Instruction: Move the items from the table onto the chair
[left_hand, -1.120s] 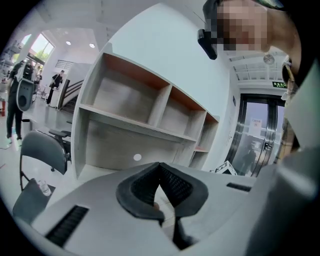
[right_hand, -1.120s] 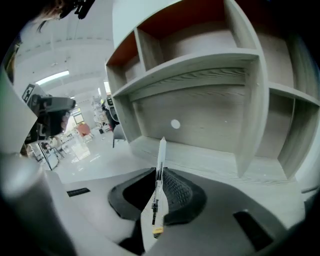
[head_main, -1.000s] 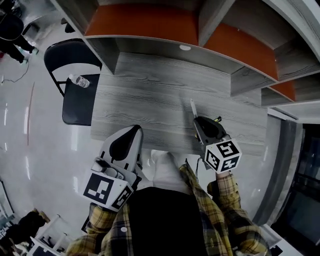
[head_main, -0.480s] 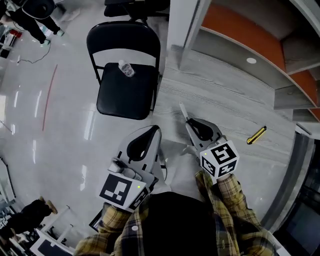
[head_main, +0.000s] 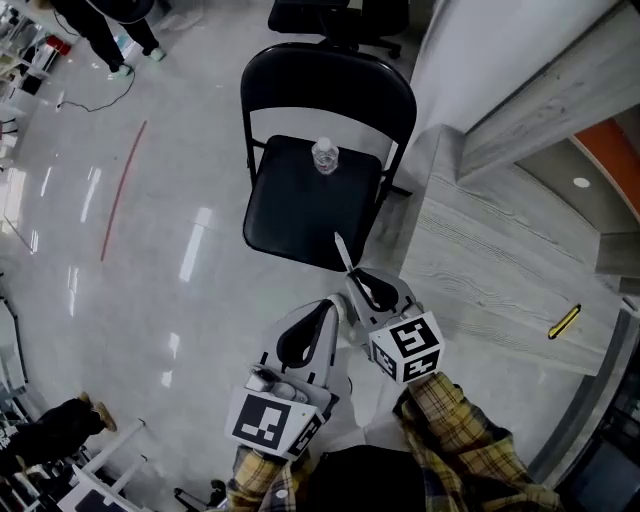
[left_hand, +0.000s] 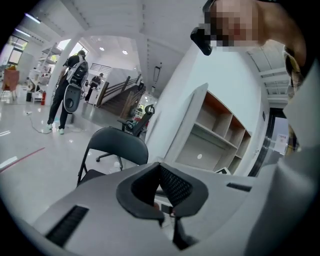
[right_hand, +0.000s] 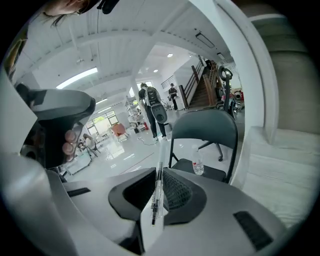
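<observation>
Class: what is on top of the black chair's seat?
One clear water bottle stands upright on the seat, near the backrest. The pen held by the right gripper hides a sliver of its front edge.

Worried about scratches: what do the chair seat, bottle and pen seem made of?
Chair seat: black, smooth, probably vinyl-covered padding, going by its dull sheen. Bottle: clear plastic, see-through. Pen: clear plastic barrel; a dark refill shows inside.

One chair, one bottle, one pen, one yellow stick, two tools: left tool, right tool.
</observation>
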